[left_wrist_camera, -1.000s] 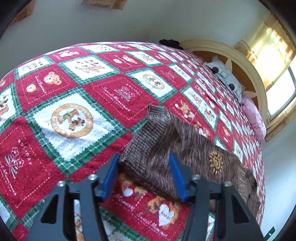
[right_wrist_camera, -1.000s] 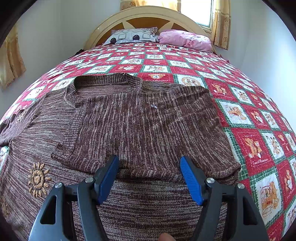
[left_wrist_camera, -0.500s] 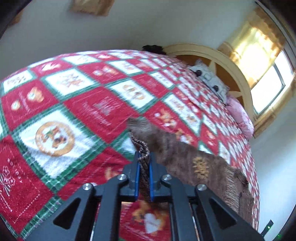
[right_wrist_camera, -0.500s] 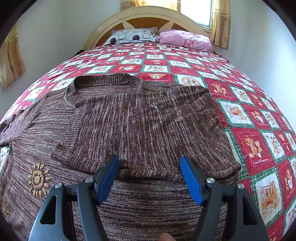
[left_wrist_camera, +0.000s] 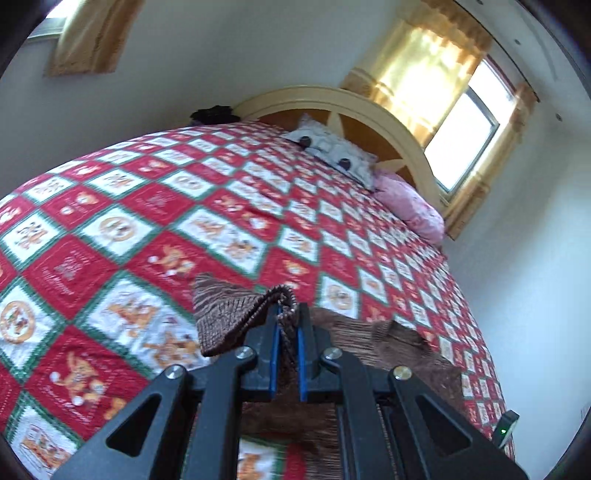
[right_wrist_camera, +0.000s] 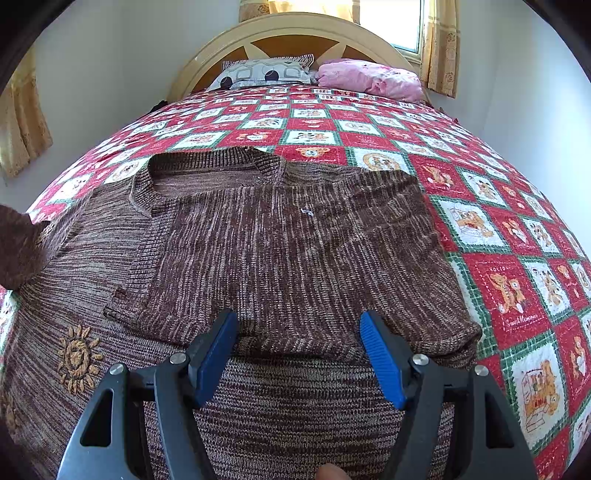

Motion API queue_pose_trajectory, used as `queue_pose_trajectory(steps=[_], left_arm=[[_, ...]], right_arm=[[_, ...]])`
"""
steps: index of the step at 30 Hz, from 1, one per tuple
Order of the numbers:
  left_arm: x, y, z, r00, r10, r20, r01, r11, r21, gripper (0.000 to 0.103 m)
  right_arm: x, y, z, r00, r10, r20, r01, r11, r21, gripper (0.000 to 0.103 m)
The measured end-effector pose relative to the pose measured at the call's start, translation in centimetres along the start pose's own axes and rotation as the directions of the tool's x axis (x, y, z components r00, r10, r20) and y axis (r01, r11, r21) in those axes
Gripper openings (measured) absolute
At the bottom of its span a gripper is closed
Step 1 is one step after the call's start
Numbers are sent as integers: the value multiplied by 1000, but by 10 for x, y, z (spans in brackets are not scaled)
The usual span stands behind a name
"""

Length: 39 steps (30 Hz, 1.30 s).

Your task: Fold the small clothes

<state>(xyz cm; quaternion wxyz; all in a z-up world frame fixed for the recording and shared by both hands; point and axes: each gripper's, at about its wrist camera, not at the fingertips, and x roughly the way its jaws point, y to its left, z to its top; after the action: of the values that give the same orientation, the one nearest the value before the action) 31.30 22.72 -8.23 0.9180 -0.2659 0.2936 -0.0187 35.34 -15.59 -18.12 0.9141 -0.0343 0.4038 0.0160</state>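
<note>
Nearest, in the right wrist view: right gripper with blue pads spread wide, nothing between them, poised over the near half of the brown knit sweater. A fingertip just visible at the bottom edge. Sweater spread flat on the patchwork quilt, right sleeve folded across the chest, an orange sun motif stitched near its left side, ribbed collar toward the far end. At the far left edge, a blurred brown fold of fabric raised above the bed.

In the left wrist view: left gripper clamped tight on the sweater's ribbed sleeve cuff, knit pinched between the blue pads and lifted clear of the quilt, fabric draping down to the rest of the garment lying to the right.

Farther off: grey patterned pillow and pink pillow against the rounded cream headboard. Beyond, a bright window with yellow curtains.
</note>
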Motion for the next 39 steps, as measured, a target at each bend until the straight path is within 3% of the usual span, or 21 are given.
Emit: queue_pose_trajectory(steps=[9, 19, 26, 31, 34, 36, 38, 39], left_arm=[[21, -81, -16, 990, -126, -58, 130, 989, 73, 8], [57, -149, -48, 970, -198, -137, 213, 972, 100, 8], [89, -183, -89, 965, -179, -194, 207, 969, 136, 8], [102, -211, -131, 941, -174, -291, 258, 923, 285, 8], [92, -215, -138, 939, -164, -304, 270, 896, 351, 28], [78, -207, -136, 952, -147, -269, 250, 881, 401, 52], [68, -191, -133, 979, -66, -194, 153, 868, 473, 71], [65, -179, -130, 990, 16, -143, 59, 859, 508, 74]], right_arm=[[1, -2, 0, 1000, 15, 5, -15, 1000, 12, 70], [2, -7, -1, 999, 38, 11, -39, 999, 30, 70], [3, -9, -2, 999, 49, 14, -49, 998, 38, 70], [3, -11, -2, 998, 54, 16, -55, 998, 42, 70], [3, -11, -2, 998, 55, 15, -55, 998, 42, 70], [3, -12, -3, 998, 56, 15, -56, 997, 43, 70], [3, -12, -3, 998, 55, 15, -56, 998, 43, 70], [3, -12, -3, 998, 55, 15, -56, 998, 42, 70]])
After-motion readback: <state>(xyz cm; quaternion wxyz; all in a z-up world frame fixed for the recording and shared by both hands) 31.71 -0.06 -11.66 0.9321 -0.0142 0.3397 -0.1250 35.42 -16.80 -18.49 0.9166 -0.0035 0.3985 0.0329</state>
